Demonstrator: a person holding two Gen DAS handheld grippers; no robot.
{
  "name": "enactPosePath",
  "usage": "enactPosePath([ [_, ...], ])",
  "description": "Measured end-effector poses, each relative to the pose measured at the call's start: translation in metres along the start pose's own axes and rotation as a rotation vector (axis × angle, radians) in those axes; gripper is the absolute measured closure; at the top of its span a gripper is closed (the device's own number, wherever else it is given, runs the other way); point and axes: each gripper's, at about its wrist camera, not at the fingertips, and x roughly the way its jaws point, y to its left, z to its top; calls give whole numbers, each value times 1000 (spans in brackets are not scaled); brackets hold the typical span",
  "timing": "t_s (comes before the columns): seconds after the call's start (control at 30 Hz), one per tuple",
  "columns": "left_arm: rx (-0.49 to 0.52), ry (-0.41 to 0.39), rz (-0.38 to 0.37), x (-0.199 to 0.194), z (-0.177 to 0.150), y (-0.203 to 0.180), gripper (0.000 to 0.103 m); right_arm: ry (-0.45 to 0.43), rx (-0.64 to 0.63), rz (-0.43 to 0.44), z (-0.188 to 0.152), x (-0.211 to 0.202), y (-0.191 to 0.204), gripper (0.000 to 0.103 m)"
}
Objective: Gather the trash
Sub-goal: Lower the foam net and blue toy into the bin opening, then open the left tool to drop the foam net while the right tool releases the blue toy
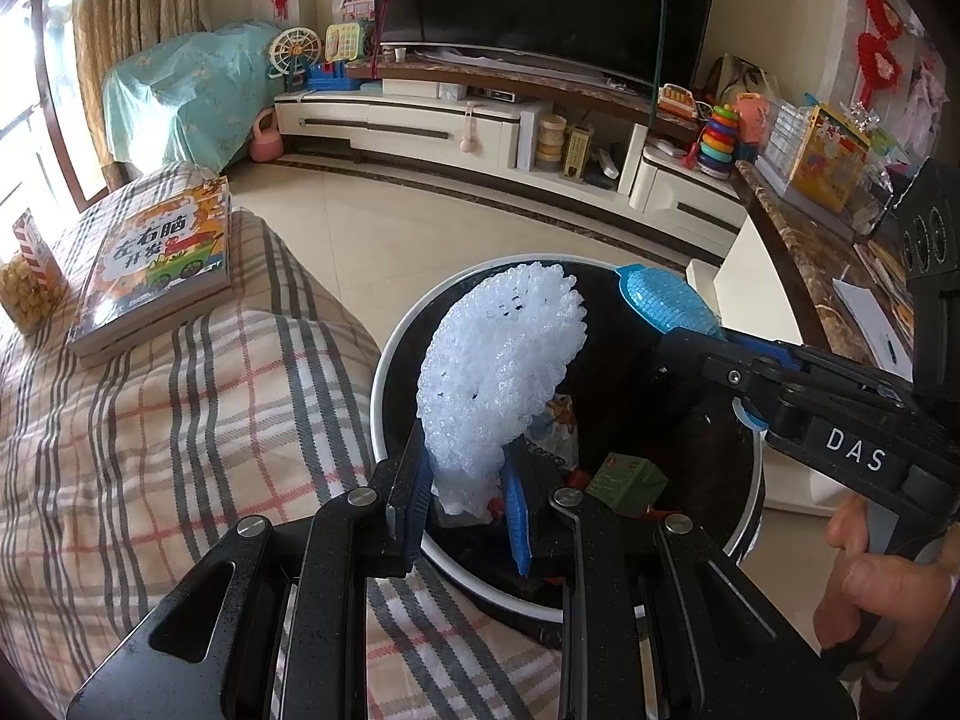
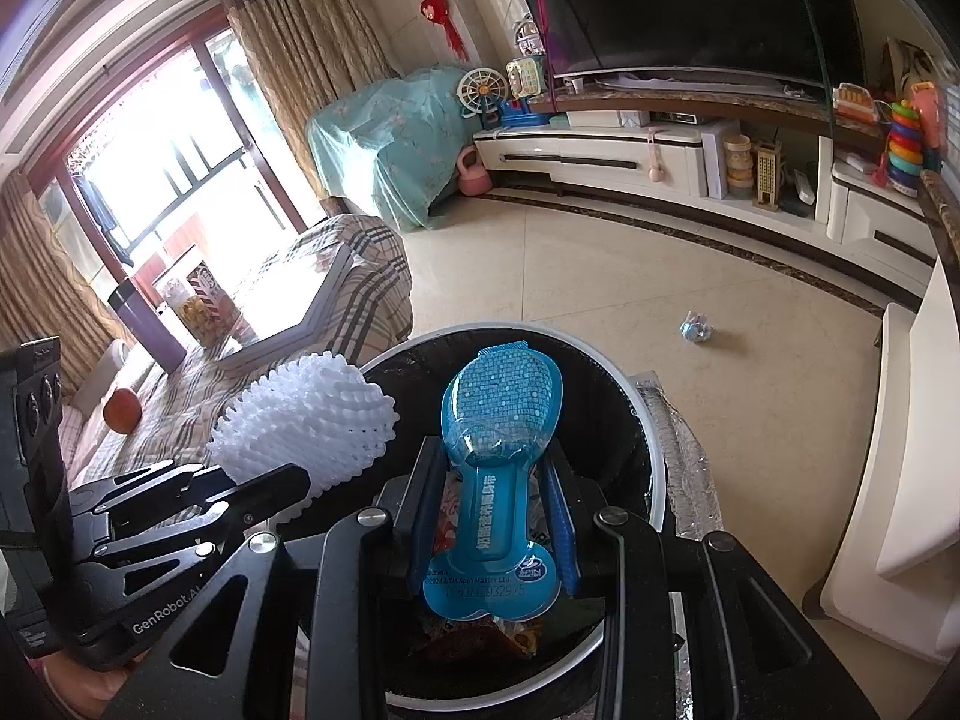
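A round bin (image 1: 393, 354) with a white rim and black liner stands on the floor beside the plaid sofa. My left gripper (image 1: 465, 483) is shut on a white foam fruit net (image 1: 501, 360), held upright over the bin's left side. My right gripper (image 2: 492, 516) is shut on a blue bone-shaped plastic package (image 2: 495, 468) over the bin (image 2: 651, 462). The package's blue tip (image 1: 666, 300) and the right gripper show at the right of the left wrist view. The foam net (image 2: 306, 423) also shows in the right wrist view. Inside the bin lie a green carton (image 1: 627, 477) and wrappers.
A crumpled blue-white wrapper (image 2: 696, 327) lies on the tiled floor beyond the bin. On the plaid sofa (image 1: 180, 396) rest a picture book (image 1: 159, 264) and a snack box (image 1: 30, 276). A TV cabinet (image 1: 456, 126) with toys lines the far wall. A marble counter (image 1: 804, 276) stands right.
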Motion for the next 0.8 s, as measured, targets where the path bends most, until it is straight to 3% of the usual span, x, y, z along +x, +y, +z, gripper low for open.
enactPosePath([
  [0.8,12,7,9,4,-1,0,82,15,-6,3,3,4,4,71],
])
